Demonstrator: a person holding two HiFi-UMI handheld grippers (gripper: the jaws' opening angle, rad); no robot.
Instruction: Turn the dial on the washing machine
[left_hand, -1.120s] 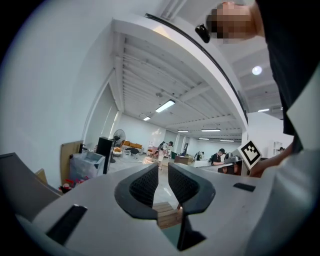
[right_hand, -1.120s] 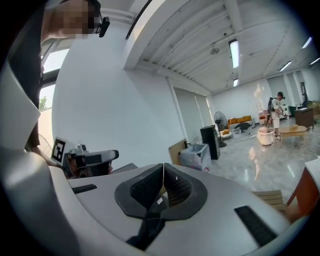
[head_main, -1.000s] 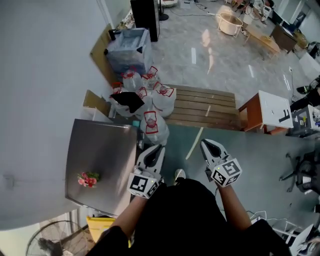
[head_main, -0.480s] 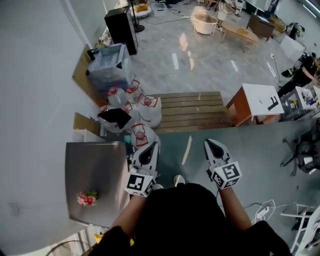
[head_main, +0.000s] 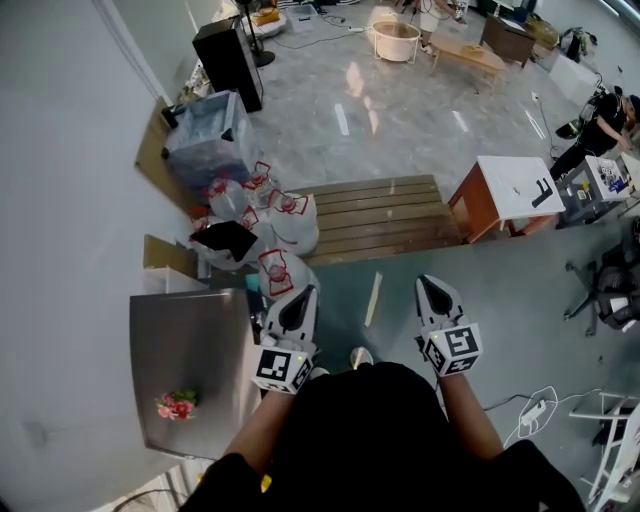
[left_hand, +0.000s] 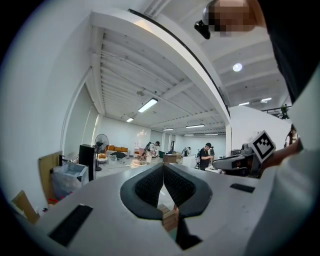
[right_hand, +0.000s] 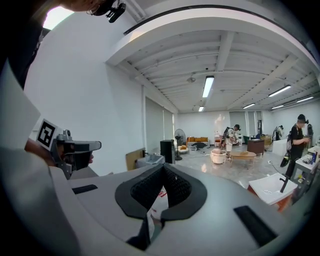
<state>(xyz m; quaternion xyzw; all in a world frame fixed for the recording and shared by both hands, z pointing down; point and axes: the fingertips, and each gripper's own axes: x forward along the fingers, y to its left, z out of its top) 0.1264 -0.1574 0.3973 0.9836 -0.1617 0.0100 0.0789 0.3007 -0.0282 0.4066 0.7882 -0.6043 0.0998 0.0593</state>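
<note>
The steel-topped washing machine (head_main: 195, 335) stands leftmost, pink flowers (head_main: 175, 404) on its lid, its dial out of sight. Just right of its edge, the left gripper (head_main: 303, 297) is pinched closed, empty. Farther right of the machine, the right gripper (head_main: 430, 290) is likewise closed, empty.

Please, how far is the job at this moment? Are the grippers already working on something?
Done: nothing that shows; no dial appears in any view. In hand: the left gripper and right gripper are both shut and empty, held in the air, the left one next to the steel-topped cabinet. Left: reach the dial, grip it and turn it.
</note>
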